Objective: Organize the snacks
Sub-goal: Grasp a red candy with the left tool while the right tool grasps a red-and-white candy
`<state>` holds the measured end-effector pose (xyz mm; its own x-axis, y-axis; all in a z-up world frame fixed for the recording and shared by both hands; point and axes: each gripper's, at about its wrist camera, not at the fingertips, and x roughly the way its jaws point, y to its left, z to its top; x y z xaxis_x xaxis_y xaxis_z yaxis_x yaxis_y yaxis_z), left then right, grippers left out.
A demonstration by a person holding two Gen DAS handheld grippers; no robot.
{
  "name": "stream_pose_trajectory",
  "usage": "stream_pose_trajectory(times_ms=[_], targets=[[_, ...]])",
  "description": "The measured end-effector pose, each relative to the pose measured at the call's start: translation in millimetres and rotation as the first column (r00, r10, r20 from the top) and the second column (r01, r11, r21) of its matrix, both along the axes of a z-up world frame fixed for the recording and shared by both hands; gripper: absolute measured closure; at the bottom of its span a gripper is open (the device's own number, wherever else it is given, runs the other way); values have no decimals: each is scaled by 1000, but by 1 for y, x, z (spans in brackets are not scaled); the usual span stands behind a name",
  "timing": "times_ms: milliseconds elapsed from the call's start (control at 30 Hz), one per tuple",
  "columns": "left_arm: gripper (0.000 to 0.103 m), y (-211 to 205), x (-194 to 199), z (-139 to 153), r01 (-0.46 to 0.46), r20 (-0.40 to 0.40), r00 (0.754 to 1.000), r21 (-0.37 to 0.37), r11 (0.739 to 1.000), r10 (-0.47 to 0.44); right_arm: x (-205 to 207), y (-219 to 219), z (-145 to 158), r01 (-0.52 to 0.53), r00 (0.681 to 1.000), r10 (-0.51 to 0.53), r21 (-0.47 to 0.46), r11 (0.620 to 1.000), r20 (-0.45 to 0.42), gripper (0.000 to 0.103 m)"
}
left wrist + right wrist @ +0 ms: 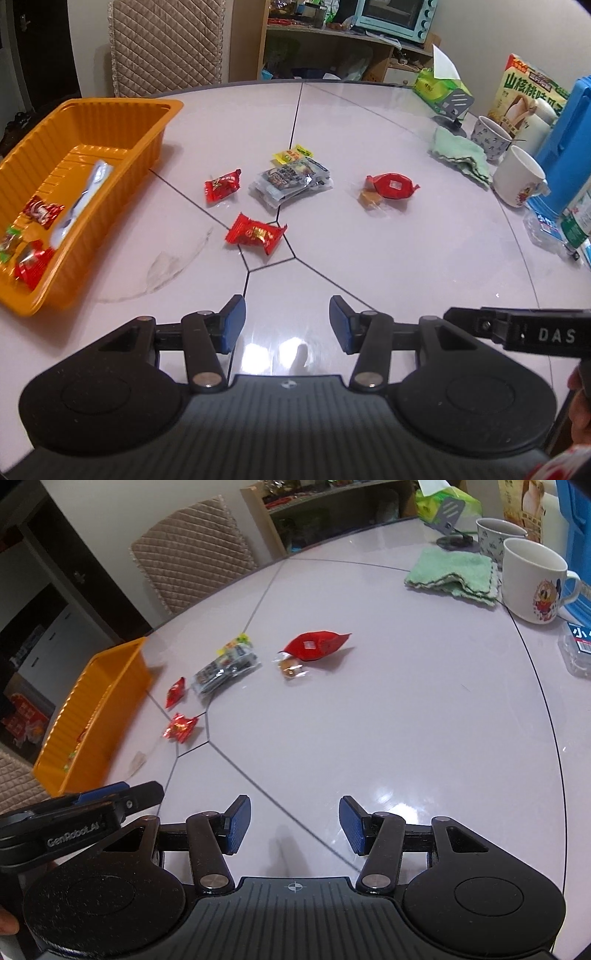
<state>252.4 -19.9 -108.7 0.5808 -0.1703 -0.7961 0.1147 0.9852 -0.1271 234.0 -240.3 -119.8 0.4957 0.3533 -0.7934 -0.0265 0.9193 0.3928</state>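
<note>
An orange tray [155,125] stands at the table's left and holds several wrapped snacks [40,212]; it also shows in the right wrist view [110,679]. Loose snacks lie mid-table: two red packets [222,184] [255,233], a grey clear pack [291,181] with a yellow packet [291,153] behind it, and a red pouch [392,185] beside a small brown candy [370,199]. The red pouch [317,646] lies ahead of my right gripper. My left gripper [287,319] is open and empty above the near table. My right gripper [294,823] is open and empty too.
At the right stand two mugs [519,177], a green cloth [461,155], a tissue pack [439,86], a snack box [528,94], a blue container [569,129] and a plastic bottle [561,221]. A padded chair [166,44] and a shelf with an oven [395,16] are behind.
</note>
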Motion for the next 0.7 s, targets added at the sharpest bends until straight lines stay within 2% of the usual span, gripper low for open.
stream_pose_trajectory(times_ms=[400, 700], targets=[[57, -3, 57, -29, -33, -21, 999, 7, 999, 33, 32, -7, -13, 48, 998, -48, -1, 999, -29, 50], [57, -3, 78, -37, -47, -9, 999, 6, 999, 47, 46, -9, -19, 57, 997, -58, -7, 998, -41, 50]])
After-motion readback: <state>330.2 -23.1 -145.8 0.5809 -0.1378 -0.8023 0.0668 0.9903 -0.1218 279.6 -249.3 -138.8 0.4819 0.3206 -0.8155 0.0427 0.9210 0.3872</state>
